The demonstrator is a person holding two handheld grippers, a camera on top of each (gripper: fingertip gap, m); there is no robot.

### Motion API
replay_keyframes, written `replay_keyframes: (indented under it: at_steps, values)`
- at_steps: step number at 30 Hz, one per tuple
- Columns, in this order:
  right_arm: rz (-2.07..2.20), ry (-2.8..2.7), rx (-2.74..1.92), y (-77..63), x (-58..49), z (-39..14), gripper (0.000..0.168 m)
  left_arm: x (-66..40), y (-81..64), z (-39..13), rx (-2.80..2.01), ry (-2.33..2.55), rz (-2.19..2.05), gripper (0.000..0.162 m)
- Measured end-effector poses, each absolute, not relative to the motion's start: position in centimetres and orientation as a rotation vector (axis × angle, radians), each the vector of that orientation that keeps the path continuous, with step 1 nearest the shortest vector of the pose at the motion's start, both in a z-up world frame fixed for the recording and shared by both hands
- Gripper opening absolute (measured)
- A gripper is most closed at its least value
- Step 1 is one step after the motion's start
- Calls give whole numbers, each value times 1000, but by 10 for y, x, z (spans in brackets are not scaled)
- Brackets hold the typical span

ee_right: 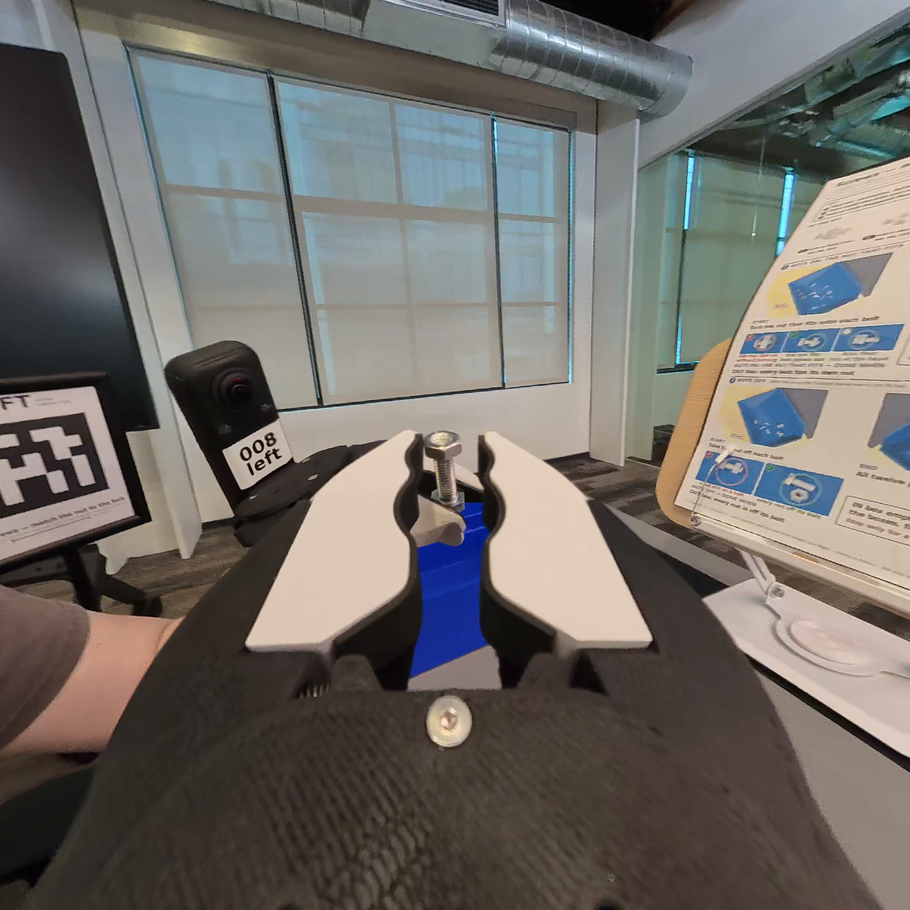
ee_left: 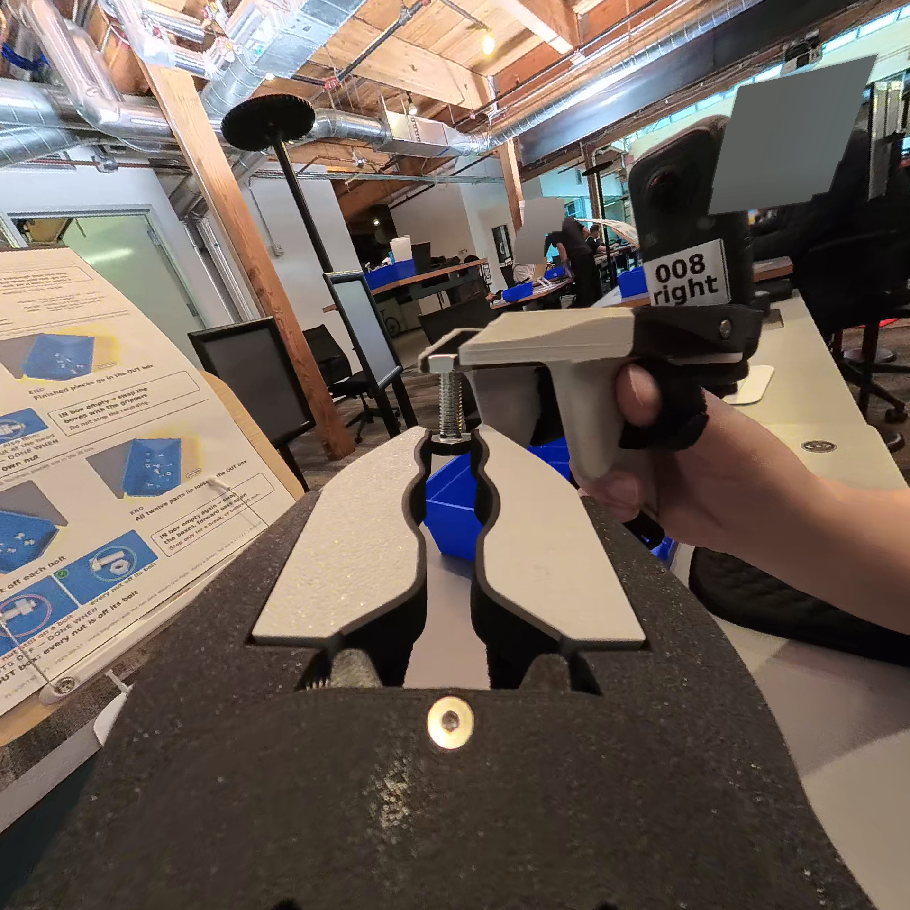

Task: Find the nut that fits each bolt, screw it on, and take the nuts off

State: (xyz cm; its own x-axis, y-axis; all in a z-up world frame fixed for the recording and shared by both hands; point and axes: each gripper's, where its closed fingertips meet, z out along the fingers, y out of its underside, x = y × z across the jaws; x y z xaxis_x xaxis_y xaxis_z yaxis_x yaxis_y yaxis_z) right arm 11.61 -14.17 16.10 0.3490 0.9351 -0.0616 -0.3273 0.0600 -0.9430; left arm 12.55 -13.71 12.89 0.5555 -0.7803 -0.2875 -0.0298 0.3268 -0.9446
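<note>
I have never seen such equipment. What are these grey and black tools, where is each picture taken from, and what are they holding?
No robot is here: a person holds one two-finger gripper in each hand, with a camera on each looking along its fingers. In the left wrist view, the left gripper pinches the nut at the bolt's lower end, and the person's hand holds the right gripper, which grips the head of the upright bolt. The right wrist view shows the same bolt from the other side. Below is a blue bin; beside it stands an instruction sheet.
</note>
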Motion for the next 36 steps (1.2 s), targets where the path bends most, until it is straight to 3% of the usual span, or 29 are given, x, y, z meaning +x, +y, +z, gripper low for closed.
replay_keyframes:
  at_steps: [22, 27, 36]
  values:
    - [1023, -910, -1103, -147, 111, 156, 15, 131, -140, 125, -1188, 936, -653, 14]
    - [1146, -1121, -992, -170, 115, 158, 15, 140, -167, 125, -1163, 1092, -919, 14]
    - [1759, -1538, -588, -250, 141, 148, 15, 155, -257, 103, -1040, 1545, -1544, 15]
